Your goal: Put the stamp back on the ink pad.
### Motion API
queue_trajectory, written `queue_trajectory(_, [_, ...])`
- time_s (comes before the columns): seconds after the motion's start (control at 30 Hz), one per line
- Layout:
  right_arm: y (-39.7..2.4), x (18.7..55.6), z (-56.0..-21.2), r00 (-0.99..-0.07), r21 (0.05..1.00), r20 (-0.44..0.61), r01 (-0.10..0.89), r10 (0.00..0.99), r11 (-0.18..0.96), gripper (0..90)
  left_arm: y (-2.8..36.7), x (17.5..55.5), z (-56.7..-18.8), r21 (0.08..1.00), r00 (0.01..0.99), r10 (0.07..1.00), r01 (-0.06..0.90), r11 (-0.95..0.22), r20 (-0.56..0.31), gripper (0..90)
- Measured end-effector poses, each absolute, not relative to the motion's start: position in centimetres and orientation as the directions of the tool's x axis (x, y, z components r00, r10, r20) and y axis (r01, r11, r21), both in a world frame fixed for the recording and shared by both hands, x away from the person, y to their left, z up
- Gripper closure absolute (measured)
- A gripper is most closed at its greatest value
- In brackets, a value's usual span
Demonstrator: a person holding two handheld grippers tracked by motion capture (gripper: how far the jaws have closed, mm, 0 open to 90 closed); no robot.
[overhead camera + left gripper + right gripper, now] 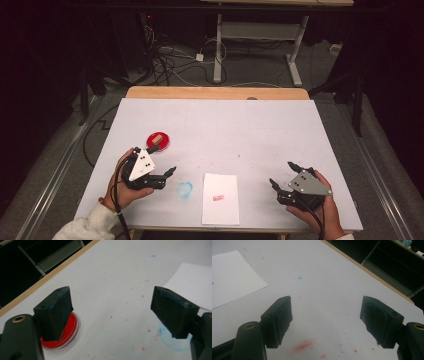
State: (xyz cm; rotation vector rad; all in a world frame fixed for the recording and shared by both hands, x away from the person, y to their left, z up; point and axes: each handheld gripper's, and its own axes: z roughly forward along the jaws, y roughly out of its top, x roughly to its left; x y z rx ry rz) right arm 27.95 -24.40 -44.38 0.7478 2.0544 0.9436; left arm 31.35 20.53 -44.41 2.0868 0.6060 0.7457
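A round red ink dish (159,140) with a small wooden block lying in it sits on the white table (225,125), left of centre. My left gripper (162,160) hovers just in front of it, open and empty. In the left gripper view the red dish (70,330) peeks from behind the left jaw of this gripper (111,291). A white paper sheet (220,197) with a small red stamp mark (219,198) lies at the front edge. My right gripper (281,173) is to the right of the sheet, open and empty, its jaws (327,300) wide over bare table.
A round blue smear (185,188) marks the table between the left gripper and the sheet. Red ink specks (303,346) dot the surface by the right gripper. The table's wooden far edge (215,92) faces a desk frame and floor cables.
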Motion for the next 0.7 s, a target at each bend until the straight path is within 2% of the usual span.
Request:
queue_trajectory(0.13, [-24.3,28.0,-44.4,-0.559,0.804,-0.381,0.192,0.736,0.563,25.8,20.4,31.0,-45.3,0.803,0.707,0.637,0.166,-0.573,0.308,17.0])
queue_trajectory(0.47, [-24.6,27.8,-44.5,-0.558,0.804,-0.379,0.196,0.738,0.561,25.8,20.3,29.7,-48.2,0.751,0.749,0.601,0.219,-0.623,0.280,17.2])
queue_trajectory(0.7, [-24.5,27.5,-44.4,-0.553,0.797,-0.397,0.189,0.733,0.574,25.7,19.8,29.0,-48.1,0.754,0.755,0.581,0.182,-0.631,0.304,17.2])
